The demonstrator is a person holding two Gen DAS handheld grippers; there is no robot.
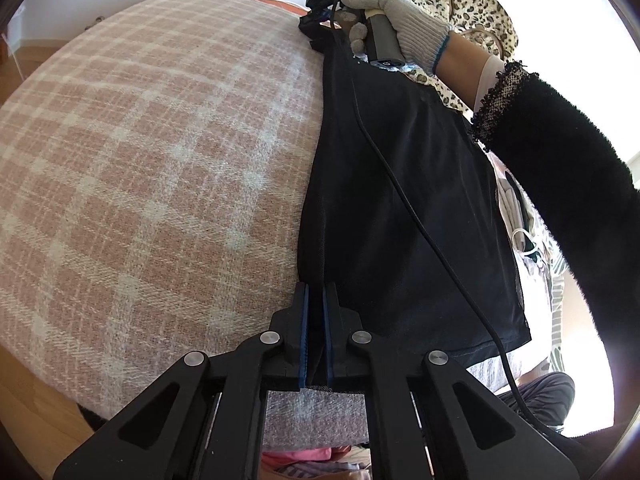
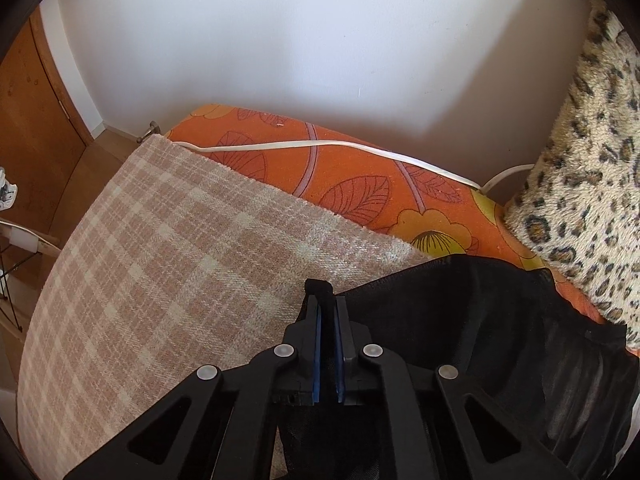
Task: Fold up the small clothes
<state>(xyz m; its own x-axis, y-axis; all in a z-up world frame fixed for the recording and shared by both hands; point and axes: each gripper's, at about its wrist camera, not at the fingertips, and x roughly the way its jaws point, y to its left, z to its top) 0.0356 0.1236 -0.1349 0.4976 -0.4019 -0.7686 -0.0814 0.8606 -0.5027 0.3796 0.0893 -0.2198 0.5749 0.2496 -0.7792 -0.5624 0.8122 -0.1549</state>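
Fabric dominates the left wrist view: a black sheer garment (image 1: 404, 184) lies stretched along the right edge of a pink plaid blanket (image 1: 152, 152). The left gripper (image 1: 315, 300) is clamped on the garment's near corner, blue pads pressing the hem. At the far corner a gloved hand (image 1: 400, 20) holds the right gripper (image 1: 320, 26), a black cable (image 1: 400, 196) trailing across the cloth.

From the right wrist view, the right gripper (image 2: 328, 308) pinches a bunched black corner of the garment (image 2: 460, 320), its jaws closed on it. Beyond the blanket's (image 2: 180, 240) far edge lie an orange floral sheet (image 2: 360, 176), a white cord (image 2: 320, 144) and a leopard-print throw (image 2: 592, 184).
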